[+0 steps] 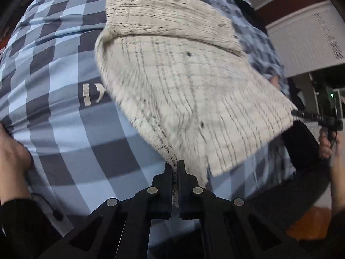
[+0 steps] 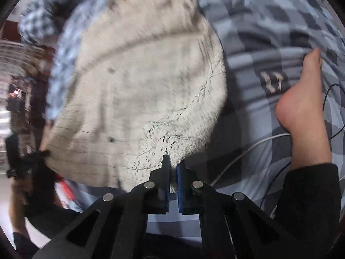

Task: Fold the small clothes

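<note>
A small cream knitted sweater (image 1: 179, 73) with dark flecks and an orange tag lies partly lifted over a blue checked bedsheet (image 1: 60, 86). Its top part is folded down over the body. My left gripper (image 1: 175, 166) is shut on one bottom corner of the sweater. My right gripper (image 2: 172, 164) is shut on the other bottom corner of the sweater (image 2: 138, 82), with fabric between its blue pads. The right gripper also shows at the right edge of the left wrist view (image 1: 295, 113), pinching the hem. The hem hangs stretched between both grippers above the sheet.
A bare foot (image 2: 301, 105) rests on the sheet (image 2: 269, 32) to the right, with white and dark cables (image 2: 248, 151) beside it. Another bare foot (image 1: 13, 151) shows at the left. A white cabinet (image 1: 301, 38) and wooden floor (image 1: 308, 222) lie beyond the bed's edge.
</note>
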A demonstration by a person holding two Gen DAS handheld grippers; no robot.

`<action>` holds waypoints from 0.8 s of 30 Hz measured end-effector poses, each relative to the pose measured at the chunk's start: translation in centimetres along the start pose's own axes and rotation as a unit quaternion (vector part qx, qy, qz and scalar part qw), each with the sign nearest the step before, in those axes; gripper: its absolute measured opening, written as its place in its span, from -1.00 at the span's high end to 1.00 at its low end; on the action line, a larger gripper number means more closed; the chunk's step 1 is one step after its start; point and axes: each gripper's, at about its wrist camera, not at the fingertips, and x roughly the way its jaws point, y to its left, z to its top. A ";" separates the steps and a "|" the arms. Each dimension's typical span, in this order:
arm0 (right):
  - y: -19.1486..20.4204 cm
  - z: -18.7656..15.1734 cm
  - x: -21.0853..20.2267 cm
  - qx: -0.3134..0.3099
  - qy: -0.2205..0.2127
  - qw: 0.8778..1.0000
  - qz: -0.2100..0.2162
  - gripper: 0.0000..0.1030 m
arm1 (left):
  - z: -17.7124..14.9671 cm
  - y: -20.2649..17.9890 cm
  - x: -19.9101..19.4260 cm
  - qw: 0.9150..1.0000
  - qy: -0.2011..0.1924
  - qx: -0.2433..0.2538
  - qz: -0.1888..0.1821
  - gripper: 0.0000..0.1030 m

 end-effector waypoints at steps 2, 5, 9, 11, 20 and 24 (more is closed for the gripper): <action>1.1 -1.4 -0.6 -0.004 -0.017 1.000 0.012 0.98 | -1.8 -0.1 -1.3 1.000 -0.007 -0.006 -0.015 0.95; 0.3 -2.5 -2.8 0.018 -0.029 0.999 0.036 0.99 | -3.7 0.2 -4.9 0.998 -0.041 -0.031 -0.046 0.96; -1.3 -3.6 -5.7 0.040 -0.059 0.993 0.091 0.99 | -5.5 0.5 -8.2 0.992 -0.082 -0.045 -0.079 0.96; -0.6 -4.6 -7.1 0.048 -0.065 0.992 0.100 0.99 | -6.1 0.2 -9.1 0.990 -0.091 -0.047 -0.095 1.00; -0.4 -5.0 -4.1 0.055 -0.014 0.998 0.037 0.99 | -5.9 -0.7 -5.7 0.997 -0.065 -0.030 0.014 1.00; 0.8 -3.2 -2.2 0.015 0.031 0.998 -0.051 0.96 | -3.4 0.9 -2.3 0.996 -0.012 -0.058 0.063 1.00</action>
